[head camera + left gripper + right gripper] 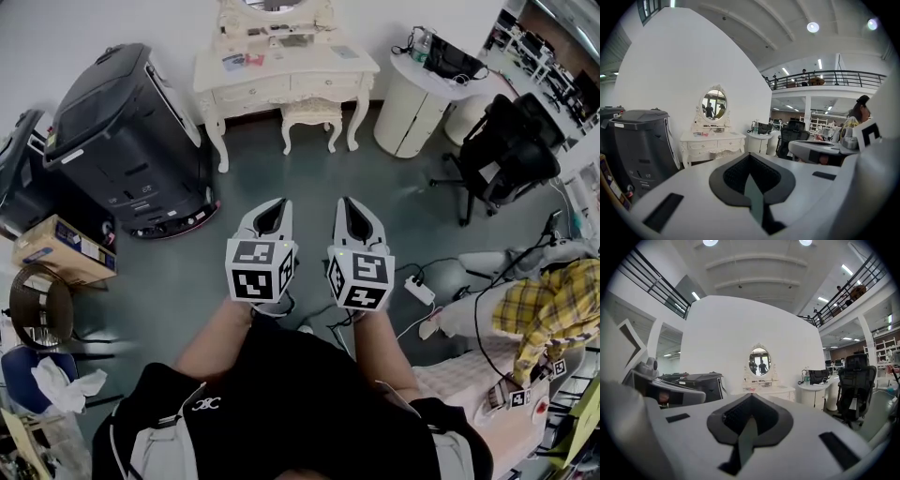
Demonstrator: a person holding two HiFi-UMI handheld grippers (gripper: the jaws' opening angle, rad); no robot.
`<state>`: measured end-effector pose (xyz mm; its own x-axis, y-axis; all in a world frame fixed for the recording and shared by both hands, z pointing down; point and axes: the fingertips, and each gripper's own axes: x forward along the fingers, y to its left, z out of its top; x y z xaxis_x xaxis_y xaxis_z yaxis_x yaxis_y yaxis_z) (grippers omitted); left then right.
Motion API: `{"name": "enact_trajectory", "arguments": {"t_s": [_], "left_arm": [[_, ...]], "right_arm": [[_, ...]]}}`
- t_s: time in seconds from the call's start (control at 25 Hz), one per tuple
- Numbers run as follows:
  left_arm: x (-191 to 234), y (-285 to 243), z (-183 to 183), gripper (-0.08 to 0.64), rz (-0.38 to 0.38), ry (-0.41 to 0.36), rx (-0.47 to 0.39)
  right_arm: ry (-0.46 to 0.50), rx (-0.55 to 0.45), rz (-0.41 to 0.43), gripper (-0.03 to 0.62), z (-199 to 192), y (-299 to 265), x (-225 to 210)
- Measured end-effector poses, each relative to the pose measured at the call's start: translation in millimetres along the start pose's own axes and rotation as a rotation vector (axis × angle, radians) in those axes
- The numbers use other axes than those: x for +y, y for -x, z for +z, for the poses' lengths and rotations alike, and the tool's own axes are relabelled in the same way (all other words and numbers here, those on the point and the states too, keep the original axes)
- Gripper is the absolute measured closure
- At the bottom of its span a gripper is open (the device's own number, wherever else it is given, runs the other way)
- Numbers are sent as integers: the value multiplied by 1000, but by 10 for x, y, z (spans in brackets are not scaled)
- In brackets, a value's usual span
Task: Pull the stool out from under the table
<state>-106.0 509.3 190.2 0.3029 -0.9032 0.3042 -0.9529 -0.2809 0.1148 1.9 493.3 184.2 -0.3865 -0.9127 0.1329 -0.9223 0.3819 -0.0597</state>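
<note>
A cream stool (311, 117) stands tucked under the front of the ornate white dressing table (281, 70) at the far wall. Both grippers are held side by side in front of the person, well short of the stool, pointing toward it. My left gripper (273, 208) has its jaws together with nothing between them, and so does my right gripper (352, 208). The left gripper view shows the table (712, 143) with its oval mirror beyond the shut left gripper (750, 157). The right gripper view shows the same table (771, 391) past the shut right gripper (751, 397). The stool is hidden in both gripper views.
A large black machine (127, 141) stands left of the table, with a cardboard box (61, 248) and a wicker basket (37, 305) nearer. Right of the table are a round white cabinet (412, 108) and a black office chair (502, 150). A power strip (419, 289) and cables lie on the floor.
</note>
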Motion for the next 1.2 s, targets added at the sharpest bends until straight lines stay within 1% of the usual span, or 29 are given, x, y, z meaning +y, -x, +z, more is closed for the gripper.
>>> {"name": "enact_trajectory", "arguments": {"t_s": [0.2, 0.4, 0.6, 0.72, 0.96, 1.08, 1.2], "left_arm": [[-47, -128, -88, 563, 12, 7, 25], [-51, -290, -33, 563, 9, 9, 22], [-7, -572, 14, 563, -10, 2, 20], [109, -804, 128, 563, -9, -18, 8], [326, -1256, 490, 563, -18, -51, -36], [432, -1473, 592, 563, -30, -41, -37], [603, -1640, 639, 563, -18, -49, -26]], "right_arm": [[-2, 9, -8, 591, -41, -11, -184], [-11, 11, -12, 591, -27, -136, -311], [2, 20, -22, 591, -62, -385, -383], [18, 13, -26, 591, -15, -625, -427], [53, -10, -29, 591, 224, -1158, -509], [63, -22, -29, 591, 331, -1402, -535], [58, -9, -25, 591, 342, -1647, -530]]}}
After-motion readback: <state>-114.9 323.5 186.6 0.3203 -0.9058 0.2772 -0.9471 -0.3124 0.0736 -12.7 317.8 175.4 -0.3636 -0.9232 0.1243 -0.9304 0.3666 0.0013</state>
